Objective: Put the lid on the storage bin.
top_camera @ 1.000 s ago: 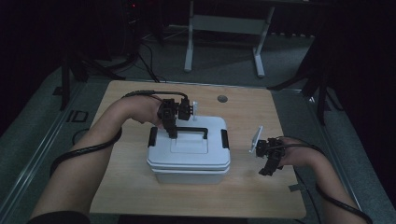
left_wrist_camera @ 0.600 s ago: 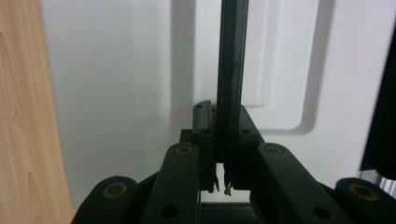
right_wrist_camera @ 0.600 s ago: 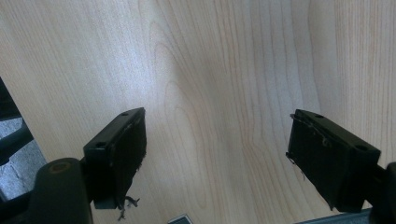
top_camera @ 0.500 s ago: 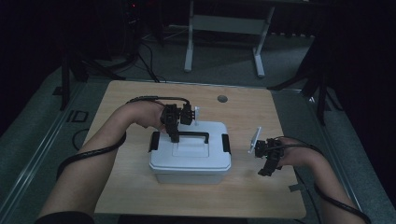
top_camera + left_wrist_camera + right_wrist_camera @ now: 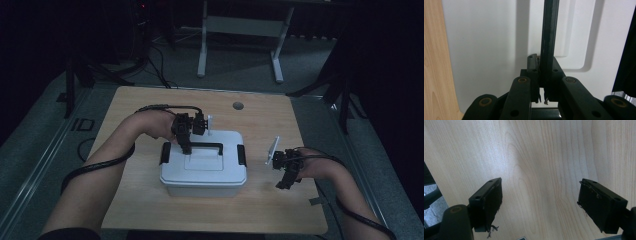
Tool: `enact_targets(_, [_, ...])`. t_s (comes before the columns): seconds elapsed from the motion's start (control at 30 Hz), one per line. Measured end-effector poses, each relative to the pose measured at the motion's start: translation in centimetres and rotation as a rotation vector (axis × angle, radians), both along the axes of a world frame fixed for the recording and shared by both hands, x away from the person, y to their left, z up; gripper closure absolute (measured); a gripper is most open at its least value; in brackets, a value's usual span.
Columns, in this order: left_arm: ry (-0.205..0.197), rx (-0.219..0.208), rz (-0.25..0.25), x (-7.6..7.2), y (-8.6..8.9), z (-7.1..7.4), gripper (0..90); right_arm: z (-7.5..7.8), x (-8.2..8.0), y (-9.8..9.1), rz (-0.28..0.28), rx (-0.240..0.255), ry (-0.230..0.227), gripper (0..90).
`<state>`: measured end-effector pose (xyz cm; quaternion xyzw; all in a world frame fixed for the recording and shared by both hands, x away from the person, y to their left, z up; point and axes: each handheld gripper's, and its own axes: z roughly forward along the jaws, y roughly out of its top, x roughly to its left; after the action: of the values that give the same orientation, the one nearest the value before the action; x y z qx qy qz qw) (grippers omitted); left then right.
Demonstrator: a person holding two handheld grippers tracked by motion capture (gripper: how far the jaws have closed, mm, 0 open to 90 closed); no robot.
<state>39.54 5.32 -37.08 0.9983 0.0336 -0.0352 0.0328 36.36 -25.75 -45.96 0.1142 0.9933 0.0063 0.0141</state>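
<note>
Left gripper (image 5: 186, 145) is clamped right on the black handle (image 5: 205, 146) of the white box (image 5: 202, 170), jaws pinched tight around the bar near its left end. The left gripper view confirms it: the handle (image 5: 548, 37) runs straight up between the closed jaws, with the white lid (image 5: 486, 50) flat behind it. So the grasp looks made, and the step in hand reads as taking hold of the box by its handle, with a lift or a carry likely to follow.

The box sits about mid-tabletop, a touch toward the near edge, black latches at both ends and the lid on.

Over on the right, the right gripper (image 5: 286, 170) hangs above bare wood near the tabletop's (image 5: 300, 215) right edge, well apart from the box. Its jaws stand wide with nothing between them, just wood grain (image 5: 536, 170) below.

With the grip off-centre on the handle, my guess is a lift would tip the box toward its right end, so a straight, steady pull is called for, or the right gripper coming in to steady it.
</note>
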Motion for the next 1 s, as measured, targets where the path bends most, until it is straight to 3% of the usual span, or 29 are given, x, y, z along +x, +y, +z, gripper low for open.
enact_targets(0.23, [-0.009, 0.005, 0.001, 0.0, 0.0, 0.1, 81.0, 0.0, 0.0, 0.2, 0.001, 0.000, 0.001, 19.0])
enact_targets(0.33, [-0.010, -0.005, 0.022, 0.0, 0.1, 0.4, 62.1, 0.0, 0.0, 0.2, 0.004, 0.002, 0.002, 19.0])
enact_targets(0.4, [0.007, -0.037, 0.049, 0.2, 0.4, 0.7, 50.9, 0.1, 0.1, 0.3, 0.003, 0.005, 0.000, 19.0])
enact_targets(0.47, [-0.042, -0.050, 0.058, 0.2, 0.6, 1.0, 35.5, 0.2, 0.1, 0.3, 0.004, 0.002, -0.001, 19.0])
enact_targets(0.53, [-0.034, -0.062, 0.072, 0.3, 0.8, 1.2, 24.1, 0.3, 0.1, 0.3, 0.003, 0.003, -0.003, 19.0])
enact_targets(0.63, [-0.045, -0.068, 0.081, 0.4, 1.0, 1.3, 13.6, 0.4, 0.1, 0.3, 0.003, 0.004, -0.006, 19.0])
enact_targets(0.7, [-0.062, -0.082, 0.069, 0.3, 1.3, 1.4, 12.7, 0.5, 0.1, 0.3, 0.004, 0.005, -0.007, 19.0])
enact_targets(0.77, [-0.078, -0.095, 0.068, 0.2, 1.5, 1.3, 1.2, 0.6, 0.1, 0.3, 0.004, 0.007, -0.009, 19.0])
enact_targets(1.0, [-0.106, -0.143, 0.066, 0.1, 3.1, 1.3, 1.3, 0.5, 0.1, 0.3, 0.001, 0.008, -0.008, 19.0])
